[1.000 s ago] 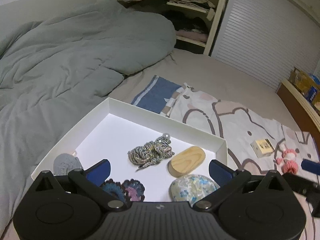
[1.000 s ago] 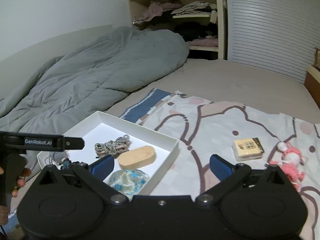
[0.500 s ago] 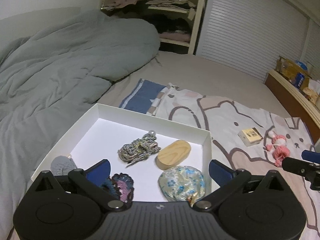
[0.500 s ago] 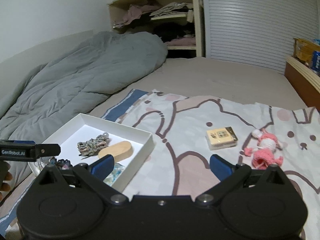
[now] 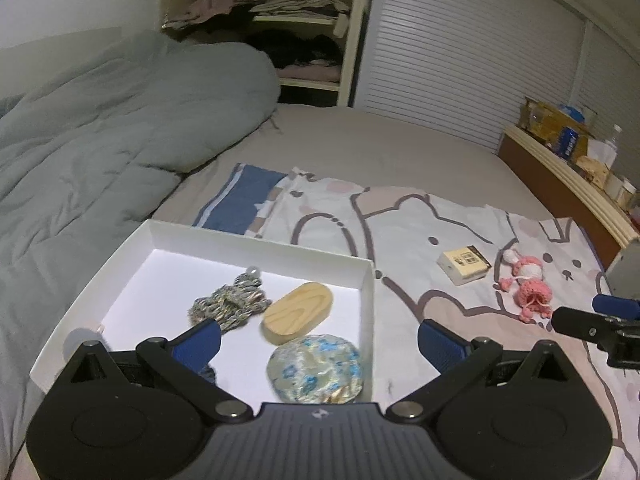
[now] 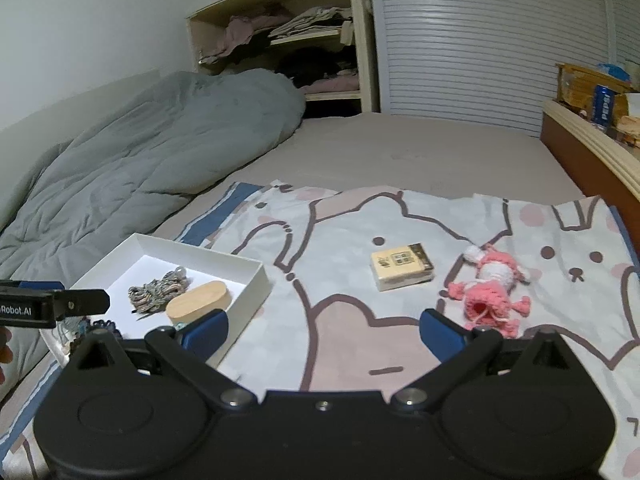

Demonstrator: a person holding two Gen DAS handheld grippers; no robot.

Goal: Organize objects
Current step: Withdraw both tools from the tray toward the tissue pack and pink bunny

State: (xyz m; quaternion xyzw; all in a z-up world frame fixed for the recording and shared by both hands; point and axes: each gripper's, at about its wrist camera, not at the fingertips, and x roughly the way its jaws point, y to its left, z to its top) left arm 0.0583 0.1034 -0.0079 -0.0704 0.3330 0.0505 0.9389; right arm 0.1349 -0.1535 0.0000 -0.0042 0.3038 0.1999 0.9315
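White cardboard is what you are looking down on with the left gripper [image 5: 318,342]: the open box [image 5: 264,242] is sitting in the lower left of the left wrist frame, and your blue fingers [image 5: 199,342] are spread wide with nothing between them. Inside the box a knot of grey braided cord [image 5: 230,302] is lying just beside a rounded wooden block [image 5: 298,312], and a floral fabric disc [image 5: 316,372] is resting below the block, close to the box's right wall. A dark crocheted piece [image 6: 105,325] is peeking out at the box's near edge in the right wrist frame, mostly hidden.

You are holding the right gripper [image 6: 324,332] over the cartoon-print sheet [image 6: 340,280], its fingers [image 6: 440,334] also wide apart and gripping nothing. Two things are lying loose on that sheet, well apart from the box: a small yellowish packet [image 6: 401,272] at centre right of the right wrist frame, and a pink knitted doll [image 6: 490,294] just to its right, near your right-hand finger. In the left wrist frame the same packet [image 5: 464,266] and doll [image 5: 526,288] are showing at the right, with part of the right gripper poking in at the far right edge.

A grey duvet [image 5: 100,140] is filling the upper left, and a shelf of clothes [image 6: 288,44] is standing behind it.
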